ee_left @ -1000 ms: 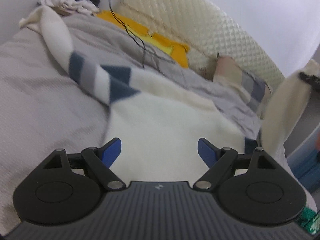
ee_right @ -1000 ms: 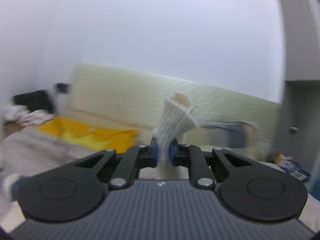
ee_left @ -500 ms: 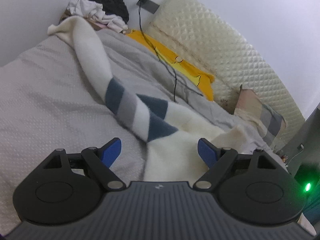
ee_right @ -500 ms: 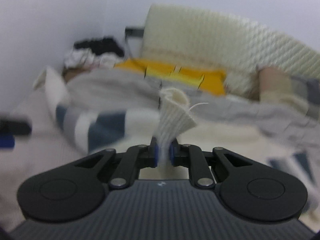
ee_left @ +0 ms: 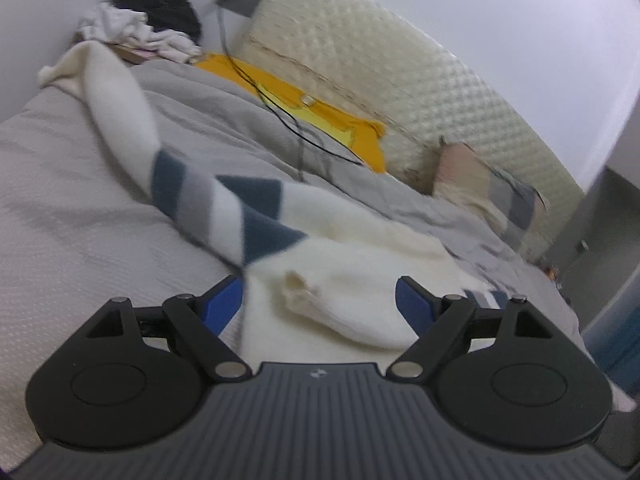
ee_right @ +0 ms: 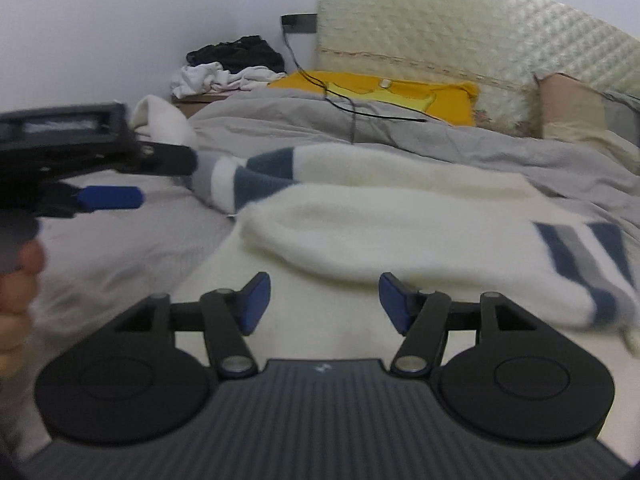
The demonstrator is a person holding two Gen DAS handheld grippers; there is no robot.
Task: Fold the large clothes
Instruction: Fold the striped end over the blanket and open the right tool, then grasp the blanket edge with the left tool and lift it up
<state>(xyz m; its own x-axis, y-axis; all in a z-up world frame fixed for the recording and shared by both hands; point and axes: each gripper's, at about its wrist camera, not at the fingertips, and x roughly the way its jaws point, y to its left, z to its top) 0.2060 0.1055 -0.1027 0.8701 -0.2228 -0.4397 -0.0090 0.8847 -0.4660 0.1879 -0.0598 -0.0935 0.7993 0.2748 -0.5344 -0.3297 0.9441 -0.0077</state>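
A cream knitted sweater (ee_right: 360, 184) with blue and grey stripes lies spread on the grey bed. One sleeve (ee_right: 400, 240) is folded across its body, its cuff (ee_left: 304, 296) lying in front of my left gripper (ee_left: 318, 304), which stands wide open just above the knit. The other sleeve (ee_left: 120, 92) stretches away to the far left. My right gripper (ee_right: 324, 300) hovers low over the sweater's body; its jaws are opening and nothing is between them. In the right wrist view the left gripper (ee_right: 108, 198) and a hand (ee_right: 16, 292) appear at the left edge.
A grey duvet (ee_right: 400, 128) covers the bed, with a yellow cloth (ee_right: 380, 88) and a black cable (ee_right: 352, 108) on it. A quilted cream headboard (ee_right: 460, 40) stands behind. A pile of white and black clothes (ee_right: 228, 64) sits at the far corner. A checked pillow (ee_left: 488, 184) lies right.
My right gripper came down from high in the air with the sleeve cuff pinched, then let it go; the sleeve now lies folded across the sweater. My left gripper stayed open and shifted slightly.
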